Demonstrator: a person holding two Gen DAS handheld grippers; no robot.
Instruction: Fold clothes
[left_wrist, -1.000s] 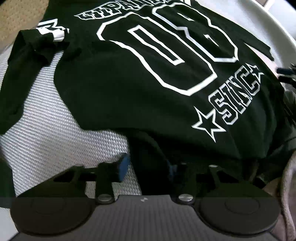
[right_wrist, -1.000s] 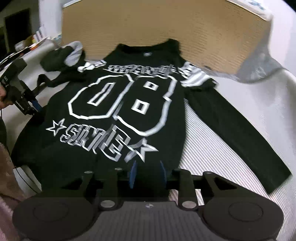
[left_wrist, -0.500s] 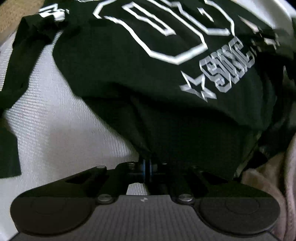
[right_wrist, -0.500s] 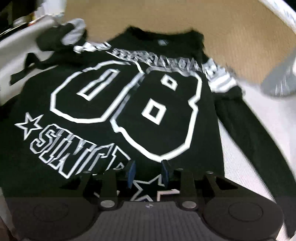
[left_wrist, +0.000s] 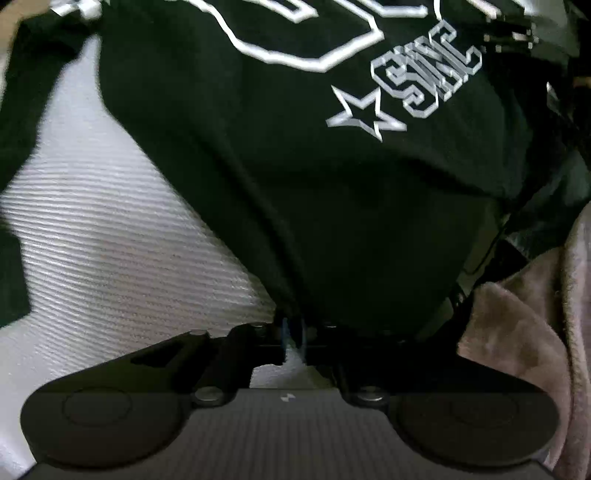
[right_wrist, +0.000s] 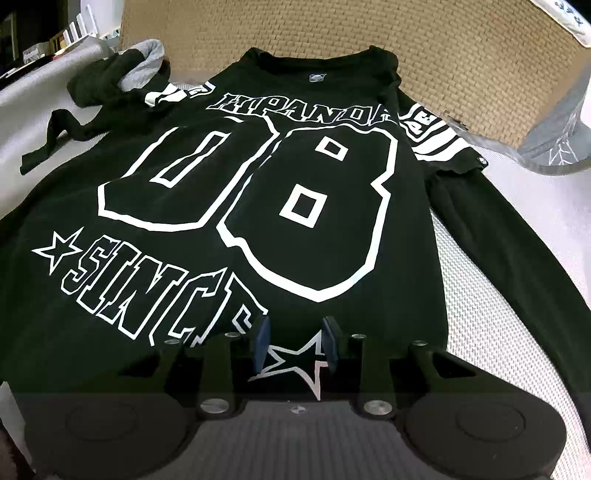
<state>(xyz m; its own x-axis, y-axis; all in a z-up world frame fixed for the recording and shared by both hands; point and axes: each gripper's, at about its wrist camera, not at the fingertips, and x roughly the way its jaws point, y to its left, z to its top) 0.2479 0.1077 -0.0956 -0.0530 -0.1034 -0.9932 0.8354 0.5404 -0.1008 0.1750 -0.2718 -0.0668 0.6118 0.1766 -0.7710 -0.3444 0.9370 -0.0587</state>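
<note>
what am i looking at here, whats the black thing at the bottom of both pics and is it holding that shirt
Each picture comes from a camera mounted on a hand-held two-finger tool; a person carries one in each hand. The black shape along the bottom is the tool itself.

In the left-hand view, the left tool has its blue pads almost together on the hem of the black shirt, with the jaws just easing apart.

In the right-hand view, the right tool is open over the shirt's lower star print, gripping nothing.

The long-sleeved shirt, printed with "08" and "SINCE", lies spread on a white textured cover. A dark hooded garment sits beyond it.
</note>
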